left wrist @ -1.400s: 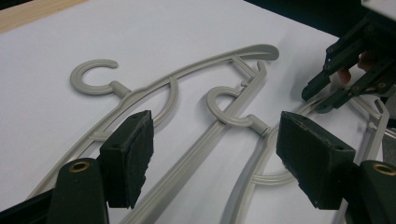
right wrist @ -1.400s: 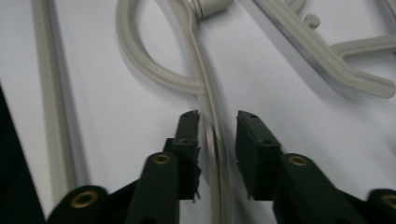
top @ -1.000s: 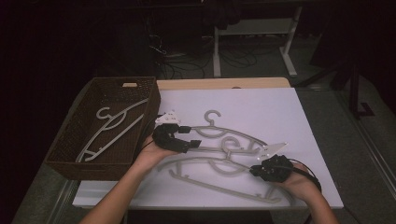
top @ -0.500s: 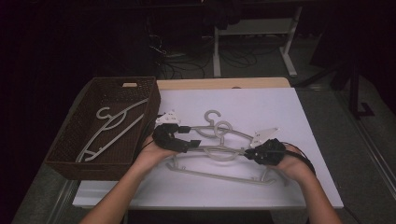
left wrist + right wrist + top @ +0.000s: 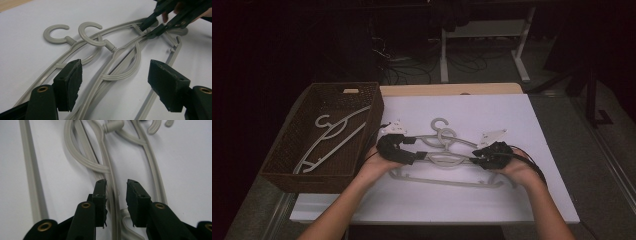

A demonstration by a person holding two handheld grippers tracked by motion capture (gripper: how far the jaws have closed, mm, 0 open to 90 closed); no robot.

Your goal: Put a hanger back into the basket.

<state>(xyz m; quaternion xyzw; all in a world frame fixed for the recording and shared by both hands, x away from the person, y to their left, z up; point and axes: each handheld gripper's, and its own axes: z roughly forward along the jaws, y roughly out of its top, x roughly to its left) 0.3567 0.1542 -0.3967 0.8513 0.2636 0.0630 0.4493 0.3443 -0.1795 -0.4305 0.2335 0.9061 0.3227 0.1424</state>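
Note:
Two grey plastic hangers lie overlapped on the white table top: one (image 5: 439,122) with its hook toward the back, the other (image 5: 447,181) with its straight bar nearer me. My left gripper (image 5: 419,156) hovers over their left side, open wide (image 5: 117,85), with both hooks (image 5: 91,32) beyond its pads (image 5: 68,83). My right gripper (image 5: 474,161) sits at their right side. Its jaws (image 5: 116,200) are slightly parted and straddle one thin hanger arm (image 5: 113,187), with a gap left beside it. The right gripper (image 5: 155,26) also appears far off in the left gripper view.
A brown wicker basket (image 5: 312,170) stands at the table's left edge and holds more grey hangers (image 5: 332,137). A wooden strip (image 5: 452,89) runs along the back of the white top (image 5: 512,110). Bare white surface lies to the right and behind.
My right hand has moved up and left from the front right toward the hangers' middle. The nearer hanger has swung to lie more level. The left gripper has barely moved.

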